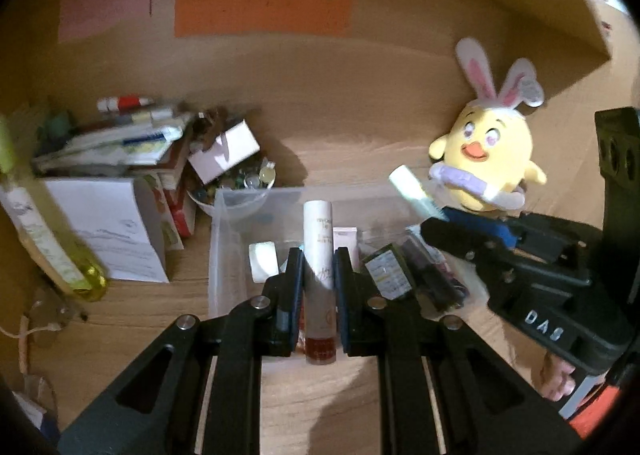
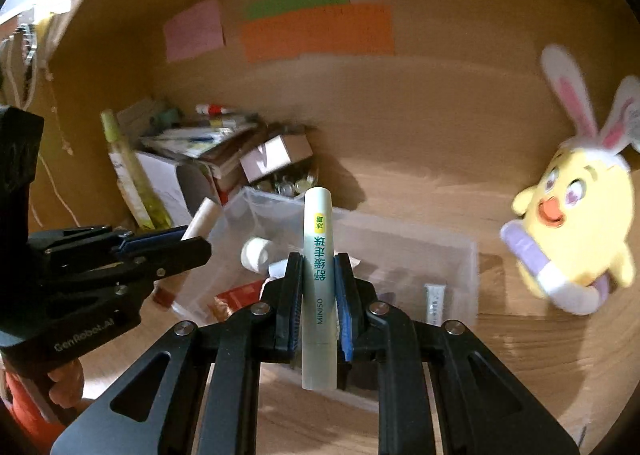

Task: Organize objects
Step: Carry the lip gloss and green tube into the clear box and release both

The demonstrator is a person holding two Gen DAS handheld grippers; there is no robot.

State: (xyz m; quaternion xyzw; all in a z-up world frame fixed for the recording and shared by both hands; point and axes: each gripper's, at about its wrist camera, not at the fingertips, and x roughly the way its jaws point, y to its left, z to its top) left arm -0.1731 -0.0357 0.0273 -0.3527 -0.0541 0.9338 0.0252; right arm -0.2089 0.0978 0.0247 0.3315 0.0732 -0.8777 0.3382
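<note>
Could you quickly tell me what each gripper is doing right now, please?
Left gripper: shut on a white tube with a red end.
Right gripper: shut on a pale green tube.

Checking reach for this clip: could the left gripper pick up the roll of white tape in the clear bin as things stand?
Probably not yet. The left gripper is shut on a white tube with a dark red end, so its jaws are occupied. The white tape roll itself lies uncovered in the clear bin.

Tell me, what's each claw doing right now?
Left gripper shut on white tube. Right gripper shut on green MINISO tube. Both above clear bin. Nothing blocking.
</note>
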